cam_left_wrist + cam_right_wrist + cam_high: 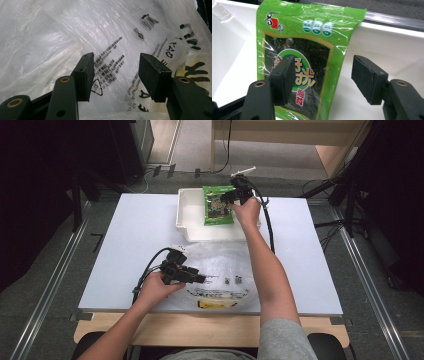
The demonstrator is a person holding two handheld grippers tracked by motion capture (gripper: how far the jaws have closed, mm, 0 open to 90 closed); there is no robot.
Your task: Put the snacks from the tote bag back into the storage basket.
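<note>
Green foil catches the eye first: the seaweed snack packet (pixel 218 206) lies inside the white bin (pixel 189 215) at the far side of the table (pixel 130 250), its top edge leaning up against the bin's far wall. Your right gripper (pixel 231 200) hovers over the packet's right edge with its jaws apart; in the right gripper view one pad stands in front of the packet (pixel 297 65) and the other over bare white plastic, and neither presses on it. The packet's bottom is cut off by the lower edge of that view, and your right hand (pixel 247 210) covers part of the bin's right side in the high view.

Your left gripper (pixel 197 277) rests over the clear plastic bag (pixel 220 270) near the table's front edge, jaws also apart, nothing clamped. Through the crumpled film (pixel 75 32) the print is partly legible, but you cannot tell what lies inside; the yellow and black lettering (pixel 197 72) at the right is cropped.
</note>
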